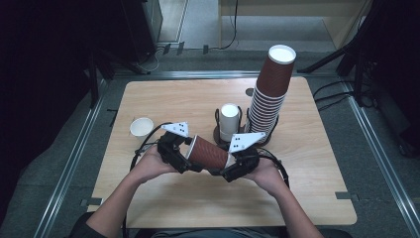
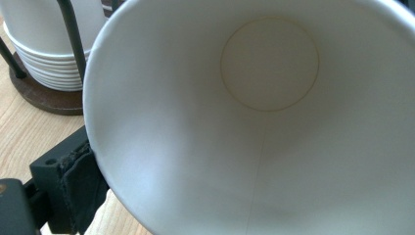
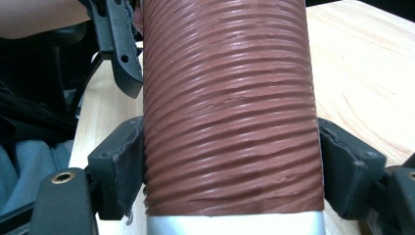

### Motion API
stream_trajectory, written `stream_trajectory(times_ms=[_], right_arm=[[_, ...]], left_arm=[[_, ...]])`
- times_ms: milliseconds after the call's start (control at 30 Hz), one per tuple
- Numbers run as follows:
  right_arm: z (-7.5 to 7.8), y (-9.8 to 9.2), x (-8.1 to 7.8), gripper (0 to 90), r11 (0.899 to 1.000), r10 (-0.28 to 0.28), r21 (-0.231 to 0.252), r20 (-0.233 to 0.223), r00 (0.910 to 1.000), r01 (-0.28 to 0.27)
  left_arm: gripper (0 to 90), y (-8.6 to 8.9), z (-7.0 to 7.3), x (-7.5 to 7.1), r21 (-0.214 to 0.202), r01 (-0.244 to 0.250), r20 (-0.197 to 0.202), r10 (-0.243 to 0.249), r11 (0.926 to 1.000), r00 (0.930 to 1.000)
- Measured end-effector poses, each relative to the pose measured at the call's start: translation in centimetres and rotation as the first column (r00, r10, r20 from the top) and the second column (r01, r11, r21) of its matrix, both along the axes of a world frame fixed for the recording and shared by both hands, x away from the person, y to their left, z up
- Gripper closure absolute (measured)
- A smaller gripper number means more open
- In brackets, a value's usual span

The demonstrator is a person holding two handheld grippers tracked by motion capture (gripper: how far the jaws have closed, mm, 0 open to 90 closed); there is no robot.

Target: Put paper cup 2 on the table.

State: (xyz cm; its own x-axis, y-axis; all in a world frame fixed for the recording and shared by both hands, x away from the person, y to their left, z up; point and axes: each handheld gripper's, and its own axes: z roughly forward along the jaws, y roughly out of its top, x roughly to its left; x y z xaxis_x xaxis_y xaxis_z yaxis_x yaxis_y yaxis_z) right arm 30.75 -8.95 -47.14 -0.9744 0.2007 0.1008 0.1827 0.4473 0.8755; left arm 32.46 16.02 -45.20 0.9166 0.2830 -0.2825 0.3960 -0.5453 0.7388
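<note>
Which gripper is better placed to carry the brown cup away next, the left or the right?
Probably the right gripper: its jaws clamp both sides of the brown cup. The left gripper holds the open rim end, with one jaw seen outside the wall.

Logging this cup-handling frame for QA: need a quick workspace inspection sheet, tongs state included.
Surface: wooden table, bare light top.
Job's things: brown ribbed cup lying sideways above the table, held at both ends; tall cup stack and short stack in a wire holder.
Clutter: small white cup upright, apart at left.
Grippers: left tongs at the cup's open mouth, one jaw visible outside the rim; right tongs clamp the ribbed wall on both sides.
Cables: black cable trailing from the left tongs.
Surroundings: dark floor, metal rails, stand legs.
</note>
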Motion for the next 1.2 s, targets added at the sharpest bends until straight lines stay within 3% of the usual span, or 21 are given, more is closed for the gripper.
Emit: stream_trajectory(times_ms=[267, 567, 733, 900, 1200], right_arm=[[-0.1, 0.0, 0.0, 22.0, 0.999, 0.009, -0.032, -0.013, 0.9999, -0.009], [-0.1, 0.2, 0.0, 21.7, 0.998, -0.002, -0.057, -0.026, 0.9996, 0.001], [-0.1, 0.1, 0.2, 19.4, 0.997, -0.009, -0.079, -0.067, 0.9977, 0.004], [-0.1, 0.0, 0.1, 18.5, 0.995, -0.008, -0.1, -0.068, 0.9977, 0.001], [-0.2, -0.3, 0.1, 17.8, 0.989, -0.019, -0.147, -0.069, 0.9975, 0.009]], left_arm=[[6.8, 0.2, 0.3, -0.1, 0.007, 0.022, 0.008, -0.022, 0.9997, 0.9997], [8.5, 0.2, 0.4, 0.0, 0.025, 0.028, 0.011, -0.028, 0.9993, 0.9995], [8.5, 0.4, 0.5, 0.0, 0.035, 0.021, 0.015, -0.021, 0.9992, 0.9997], [8.5, 0.8, 0.6, 0.0, 0.05, 0.02, 0.024, -0.021, 0.9985, 0.9995], [8.5, 1.1, 1.0, 0.0, 0.136, 0.011, 0.06, -0.019, 0.9906, 0.998]])
